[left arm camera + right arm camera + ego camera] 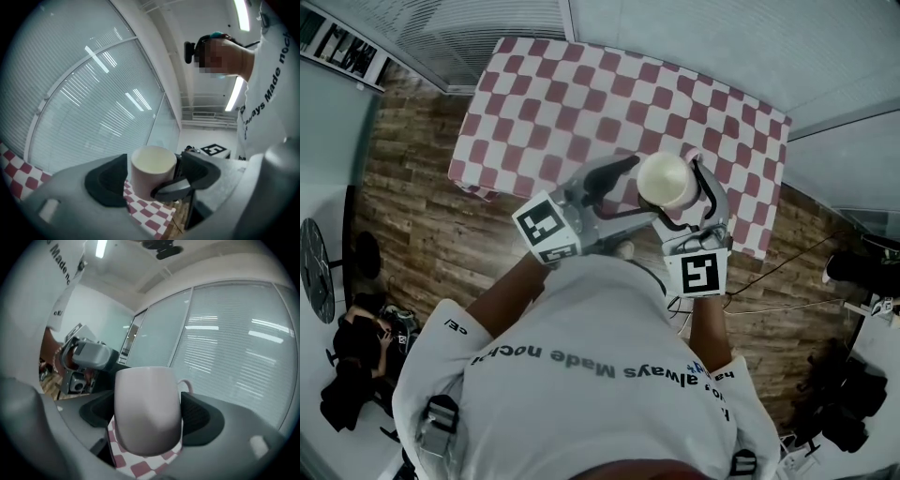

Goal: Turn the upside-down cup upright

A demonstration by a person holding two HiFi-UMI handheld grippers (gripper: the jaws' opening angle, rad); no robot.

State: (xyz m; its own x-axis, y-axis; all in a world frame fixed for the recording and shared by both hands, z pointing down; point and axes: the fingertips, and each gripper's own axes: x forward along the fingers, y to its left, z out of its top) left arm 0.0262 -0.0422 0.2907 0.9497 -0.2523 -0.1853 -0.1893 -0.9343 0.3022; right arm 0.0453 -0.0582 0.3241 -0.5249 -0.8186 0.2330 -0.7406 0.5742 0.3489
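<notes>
The cup [666,180] is hanging mouth-up in the air above the near edge of the checkered surface [581,94], and my right gripper [146,414] is pinching it across its rounded body. My left gripper [151,180] is standing spread wide around it, pads not pressing. I am judging a slip likely if that single pinch is loosening on the curved wall, with the wooden floor [412,187] waiting just below. Blind-covered glass walls [93,93] are closing in the room.

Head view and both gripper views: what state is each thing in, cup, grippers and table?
Pale pink ceramic cup with handle: mouth up, held in the air.
Right gripper: shut on the cup.
Left gripper: open, jaws either side of the cup, not pressing it.
Table: covered with a red-and-white checked cloth.
</notes>
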